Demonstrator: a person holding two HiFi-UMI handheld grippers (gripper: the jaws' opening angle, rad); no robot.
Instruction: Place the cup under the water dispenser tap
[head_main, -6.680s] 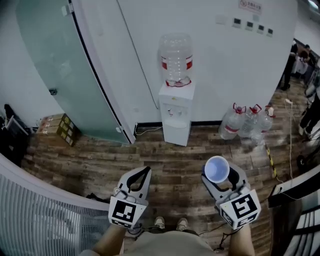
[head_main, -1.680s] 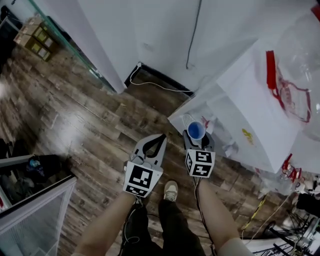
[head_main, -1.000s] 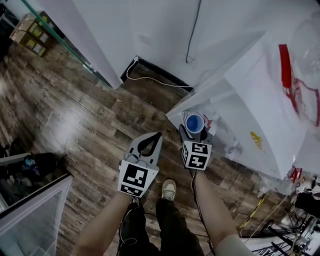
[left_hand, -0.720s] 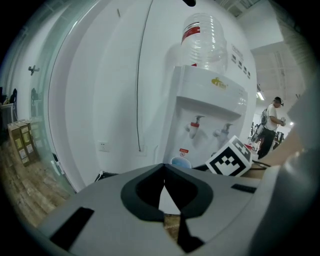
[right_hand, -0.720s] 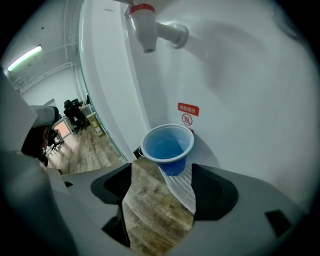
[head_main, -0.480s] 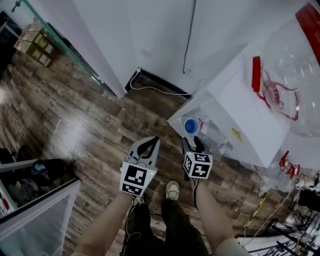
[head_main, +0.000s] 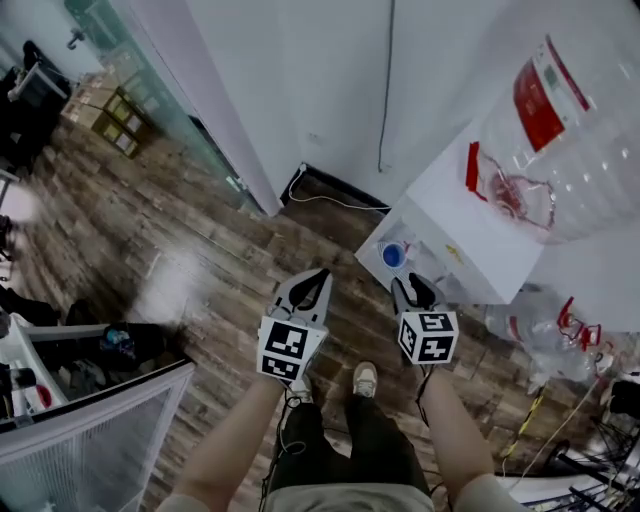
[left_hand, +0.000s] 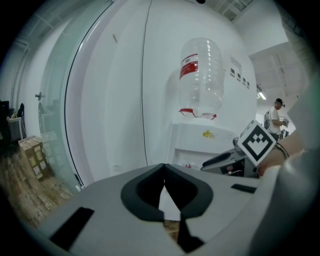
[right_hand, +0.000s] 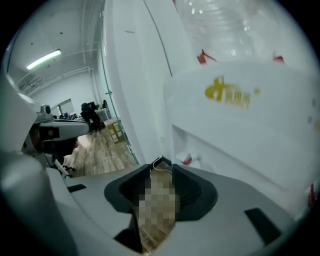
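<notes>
Cup (head_main: 393, 256) stands in the recess of the water dispenser (head_main: 455, 225), by the taps, apart from both grippers. Exact line-up w/ a tap is too small to tell. Right gripper (head_main: 412, 283) sits just short of it in head view, empty, jaws closing w/ a slim gap between them. Left gripper (head_main: 320, 273) is pressed together, nothing in it. Placing step looks done. Next, prob.: check cup is square under the tap, nudge if off w/o tipping it.

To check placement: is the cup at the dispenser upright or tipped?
Upright. The cup shows its round open mouth to the head view, standing in the water dispenser recess.
</notes>
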